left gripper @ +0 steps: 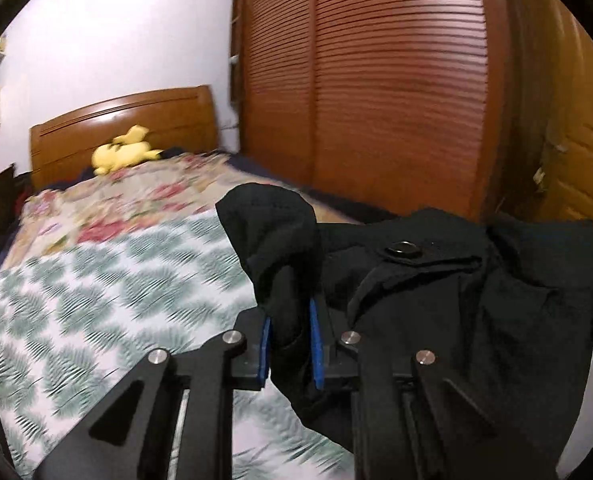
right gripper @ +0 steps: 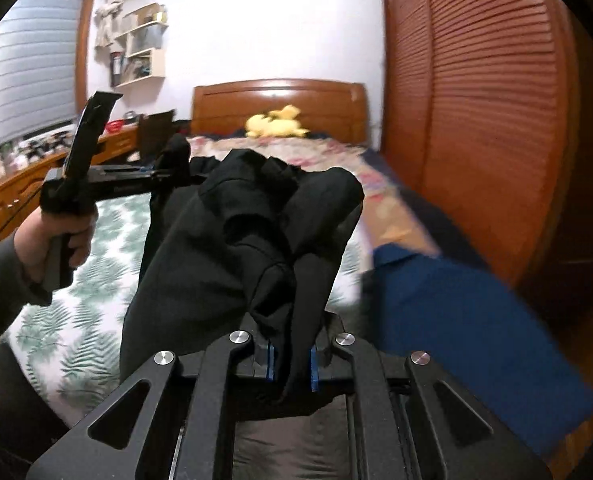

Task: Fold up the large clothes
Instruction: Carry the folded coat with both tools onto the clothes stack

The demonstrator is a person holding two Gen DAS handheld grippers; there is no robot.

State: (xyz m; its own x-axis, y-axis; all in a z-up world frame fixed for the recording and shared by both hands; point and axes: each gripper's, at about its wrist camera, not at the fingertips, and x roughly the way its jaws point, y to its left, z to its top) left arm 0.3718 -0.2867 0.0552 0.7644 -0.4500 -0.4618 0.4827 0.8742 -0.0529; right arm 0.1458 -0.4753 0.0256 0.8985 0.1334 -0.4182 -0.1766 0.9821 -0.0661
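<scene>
Left gripper (left gripper: 290, 350) and right gripper (right gripper: 292, 362), each with jaws clamped narrowly on a bunched fold of the black garment (left gripper: 436, 280), which hangs lifted between them above the bed (left gripper: 96, 280) with its fern-print cover. A snap button (left gripper: 403, 249) shows on the cloth. A folded blue garment (right gripper: 468, 328) lies on the bed's right side; a yellow plush toy (right gripper: 276, 123) rests by the headboard (right gripper: 280, 100).

A home bedroom: a bed (right gripper: 108, 236) with a wooden headboard (right gripper: 280, 100), a yellow plush toy (right gripper: 276, 122), louvred wardrobe doors (right gripper: 488, 120), wall shelves (right gripper: 144, 48) and a blind-covered window (right gripper: 28, 64).
</scene>
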